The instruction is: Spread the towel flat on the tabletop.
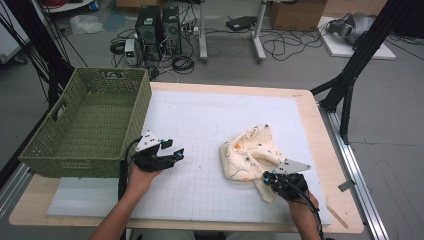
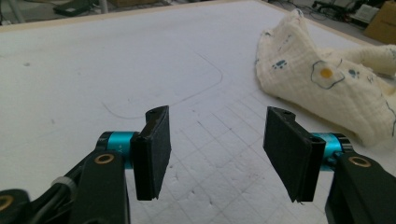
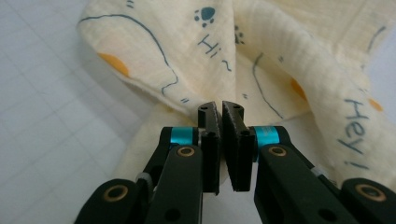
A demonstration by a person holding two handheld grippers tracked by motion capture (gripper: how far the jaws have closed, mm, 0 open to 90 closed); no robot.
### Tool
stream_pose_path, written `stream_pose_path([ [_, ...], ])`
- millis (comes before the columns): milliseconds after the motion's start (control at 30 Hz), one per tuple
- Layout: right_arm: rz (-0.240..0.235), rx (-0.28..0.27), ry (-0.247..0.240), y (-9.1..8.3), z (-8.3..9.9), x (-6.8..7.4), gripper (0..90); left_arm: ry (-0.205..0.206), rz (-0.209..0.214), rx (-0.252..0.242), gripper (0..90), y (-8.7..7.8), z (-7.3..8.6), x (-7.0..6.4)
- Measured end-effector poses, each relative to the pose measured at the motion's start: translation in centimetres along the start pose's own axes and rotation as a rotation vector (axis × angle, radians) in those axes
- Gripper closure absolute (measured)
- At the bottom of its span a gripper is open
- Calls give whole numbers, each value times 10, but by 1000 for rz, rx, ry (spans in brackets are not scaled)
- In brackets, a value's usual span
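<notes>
Cream muslin cloth [image 1: 250, 152], printed with blue outlines, paw marks, orange dots and the words "Hi" and "Hey!", is judged to be light, limp and easily creased; no shape will be kept once it is lifted, and it will drape and swing from wherever it is held. A hem or corner is judged the best place for a grip, since a pinch in the middle would gather several layers at once.

Nearest the person, the right gripper [image 1: 274, 178] is seen at the cloth's near edge, on the right half of the white gridded mat [image 1: 200, 125]. In the right gripper view its 2 jaws are almost closed, with a thin gap left between the pads; whether a fold is caught at the tips cannot be told, because the fabric [image 3: 224, 51] rises just behind them and hides the contact.

The left gripper [image 1: 172, 152] is held over the mat, well apart from the cloth and near the basket. Its jaws stand wide apart with nothing between them, as is plain in the left gripper view, where the cloth [image 2: 327, 88] lies ahead to the right.

Farther off, a green woven basket [image 1: 135, 120] sits at the table's left end; its floor appears bare, though the near inner wall is hidden. The cloth's underside and its folded layers cannot be made out.
</notes>
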State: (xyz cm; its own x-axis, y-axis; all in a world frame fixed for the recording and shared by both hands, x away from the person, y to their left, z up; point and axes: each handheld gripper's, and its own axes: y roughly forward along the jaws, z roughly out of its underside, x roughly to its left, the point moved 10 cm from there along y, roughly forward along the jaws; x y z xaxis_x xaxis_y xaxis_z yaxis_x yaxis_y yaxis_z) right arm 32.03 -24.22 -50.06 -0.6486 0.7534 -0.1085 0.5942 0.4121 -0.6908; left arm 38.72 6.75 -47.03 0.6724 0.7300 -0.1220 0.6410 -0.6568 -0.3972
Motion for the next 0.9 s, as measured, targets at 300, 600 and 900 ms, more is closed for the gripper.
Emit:
stream_pose_path([
  [300,74,-132,-1,-21,-19,-11,596,63,52,70,548,26,4,-27],
  [600,121,-173,46,-29,-15,-26,535,101,93,177,623,74,10,-66],
  [900,121,-181,58,-30,-16,-28,504,145,140,284,532,109,9,-98],
])
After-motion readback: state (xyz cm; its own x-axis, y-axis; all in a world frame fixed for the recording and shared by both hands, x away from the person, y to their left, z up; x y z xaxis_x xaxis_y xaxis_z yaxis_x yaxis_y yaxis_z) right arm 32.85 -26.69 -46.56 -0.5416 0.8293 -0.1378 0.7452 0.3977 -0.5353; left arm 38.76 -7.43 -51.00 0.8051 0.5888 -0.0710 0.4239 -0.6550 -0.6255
